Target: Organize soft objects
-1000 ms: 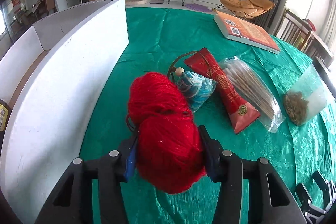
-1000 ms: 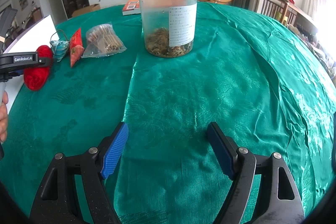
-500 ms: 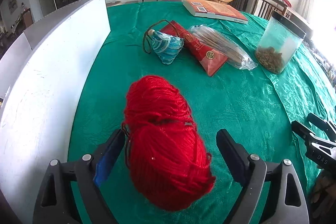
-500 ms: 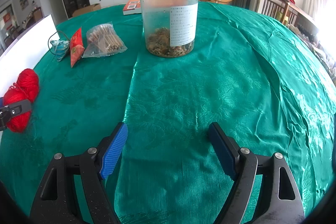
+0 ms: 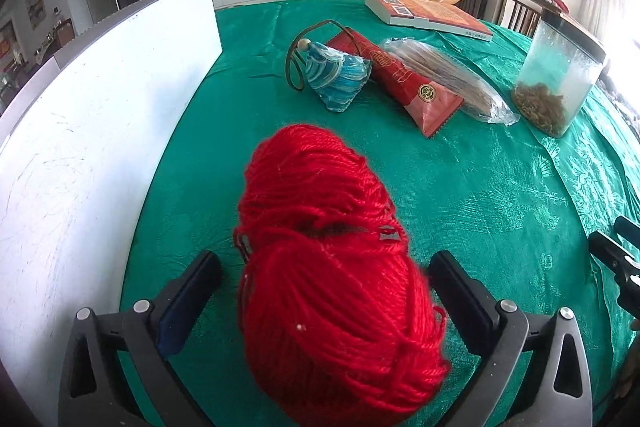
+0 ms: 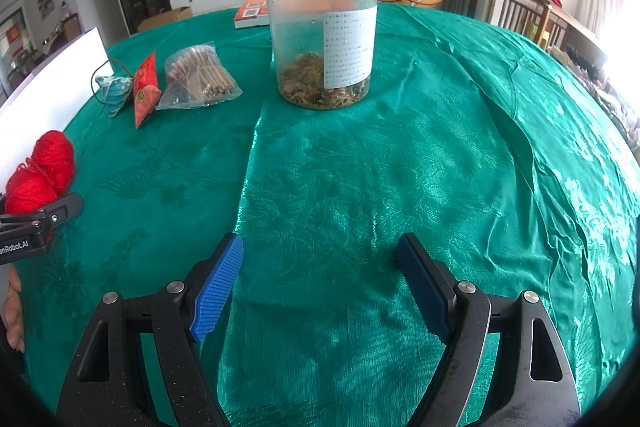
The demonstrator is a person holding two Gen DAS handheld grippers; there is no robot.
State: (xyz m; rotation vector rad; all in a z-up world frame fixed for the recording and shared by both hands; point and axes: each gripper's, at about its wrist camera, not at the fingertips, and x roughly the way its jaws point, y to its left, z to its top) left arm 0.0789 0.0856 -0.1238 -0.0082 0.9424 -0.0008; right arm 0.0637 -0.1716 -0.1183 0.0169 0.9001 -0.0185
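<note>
My left tongs (image 5: pixel 324 291) stand spread wide, both pads clear of the red yarn skein (image 5: pixel 332 267) that lies between them on the green tablecloth (image 5: pixel 500 195); I see a gap on each side, so nothing is gripped. The skein rests on the table lengthwise, pointing away from me, close beside the white board (image 5: pixel 92 131) that stands upright along the left edge. From the right wrist view I see the same skein at the far left, with the left tongs' black finger (image 6: pixel 60 209) just in front of it.

Farther along the table lies a blue-and-white striped pouch (image 5: pixel 338 75) with a brown cord and a wooden bead. Touching its right side is a red foil packet (image 5: pixel 404 79), and against that a clear bag of cotton swabs (image 5: pixel 452 75). To the right, apart from the bag, a clear plastic jar (image 5: pixel 556 75) with a black lid stands upright, holding a layer of dried brownish matter at the bottom. An orange-covered book (image 5: pixel 428 14) lies flat at the far edge.

My right tongs (image 6: pixel 320 287) are also wide open and hold nothing, hovering over bare cloth with the jar straight ahead, well apart from it.
</note>
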